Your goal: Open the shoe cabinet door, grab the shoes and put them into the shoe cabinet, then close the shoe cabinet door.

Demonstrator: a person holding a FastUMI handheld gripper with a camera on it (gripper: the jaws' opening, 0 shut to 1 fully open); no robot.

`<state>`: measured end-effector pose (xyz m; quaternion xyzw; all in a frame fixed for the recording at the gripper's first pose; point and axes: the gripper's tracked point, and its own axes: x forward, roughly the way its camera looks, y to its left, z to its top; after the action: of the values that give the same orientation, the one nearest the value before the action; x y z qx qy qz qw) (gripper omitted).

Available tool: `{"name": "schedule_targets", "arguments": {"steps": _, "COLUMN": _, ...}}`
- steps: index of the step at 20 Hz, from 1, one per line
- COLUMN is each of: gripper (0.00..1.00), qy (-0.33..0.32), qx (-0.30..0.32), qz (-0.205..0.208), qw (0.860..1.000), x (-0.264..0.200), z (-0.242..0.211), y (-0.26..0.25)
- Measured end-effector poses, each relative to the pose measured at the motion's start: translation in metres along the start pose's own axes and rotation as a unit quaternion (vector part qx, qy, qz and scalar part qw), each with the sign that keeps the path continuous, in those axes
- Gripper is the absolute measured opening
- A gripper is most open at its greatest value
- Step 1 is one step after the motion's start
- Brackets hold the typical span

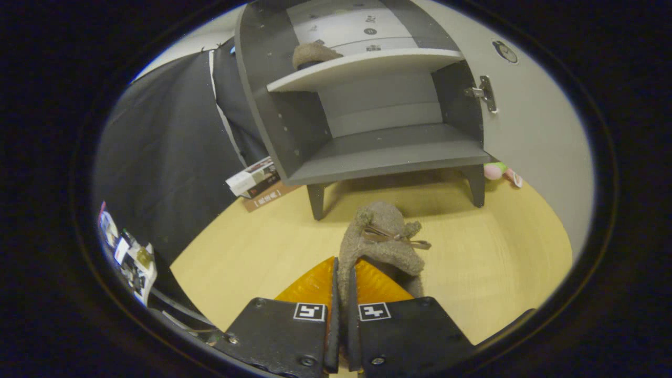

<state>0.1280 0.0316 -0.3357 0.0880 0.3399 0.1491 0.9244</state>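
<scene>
Pale wooden floor runs ahead to the cabinet, whose door is swung wide beyond the fingers, so both shelves are open to a straight carry. The gripper has its fingers nearly closed, both pressing on the heel of a fuzzy shoe whose toe points toward the cabinet, likely pinched thin there for a firm hold. A second shoe sits on the upper shelf, well beyond the fingers, so this looks like the second of the pair.
</scene>
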Motion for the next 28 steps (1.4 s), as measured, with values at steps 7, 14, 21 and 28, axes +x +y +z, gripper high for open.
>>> {"name": "schedule_targets", "arguments": {"steps": 7, "gripper": 0.1, "qy": -0.076, "qx": -0.059, "qz": 0.036, "qw": 0.995, "x": -0.078, "z": 0.087, "y": 0.05}}
{"name": "schedule_targets", "arguments": {"steps": 14, "gripper": 0.1, "qy": -0.137, "qx": -0.138, "qz": 0.019, "qw": 0.981, "x": -0.14, "z": 0.19, "y": 0.105}}
{"name": "schedule_targets", "arguments": {"steps": 21, "gripper": 0.1, "qy": -0.172, "qx": -0.121, "qz": 0.014, "qw": 0.978, "x": -0.179, "z": 0.296, "y": 0.131}}
{"name": "schedule_targets", "arguments": {"steps": 28, "gripper": 0.1, "qy": -0.214, "qx": -0.148, "qz": -0.102, "qw": 0.96, "x": -0.161, "z": 0.393, "y": 0.099}}
